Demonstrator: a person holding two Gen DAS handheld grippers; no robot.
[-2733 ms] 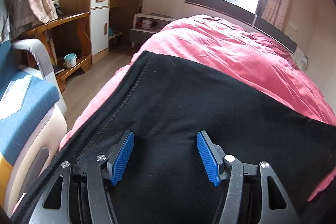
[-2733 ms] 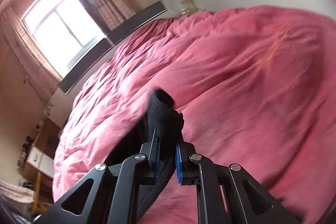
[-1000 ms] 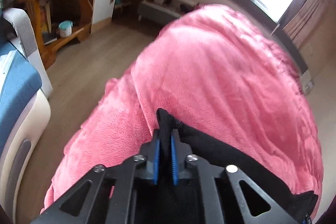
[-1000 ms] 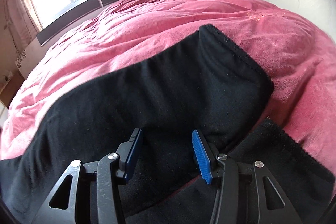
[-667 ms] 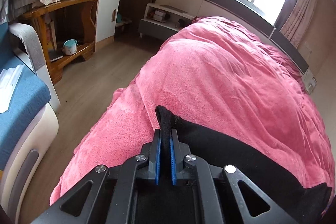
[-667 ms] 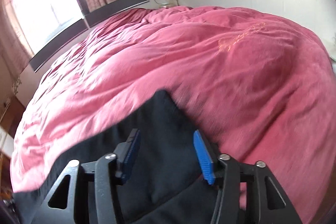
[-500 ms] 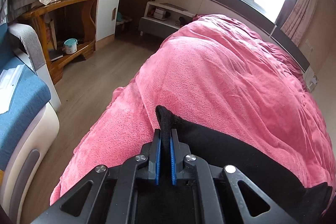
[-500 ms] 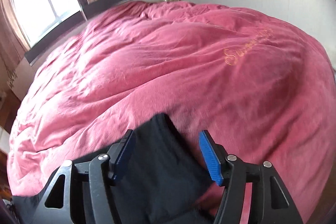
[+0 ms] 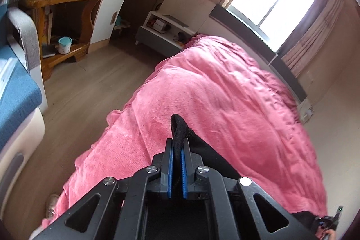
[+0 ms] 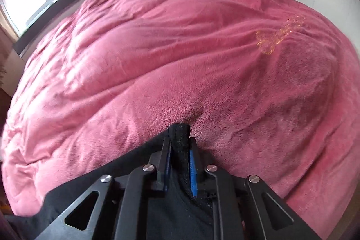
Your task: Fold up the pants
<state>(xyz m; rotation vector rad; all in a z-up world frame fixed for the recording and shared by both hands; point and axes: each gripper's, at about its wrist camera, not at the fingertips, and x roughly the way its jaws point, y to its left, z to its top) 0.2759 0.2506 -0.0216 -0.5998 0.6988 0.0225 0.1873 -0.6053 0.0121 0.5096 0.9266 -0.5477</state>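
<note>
Right gripper [image 10: 180, 145], wide over the cloth a second ago, was closing on a fold of the black pants [image 10: 178, 134] | left gripper [image 9: 176, 150] I kept clamped on another edge | pants trailed toward 6 o'clock across the pink blanket [image 10: 180, 48]

1. Gold embroidery [image 10: 279, 35] on the pink blanket [image 10: 157, 48], far ahead and right of the right tongs, is too blurred to read;
2. No other lettering shows anywhere.
</note>
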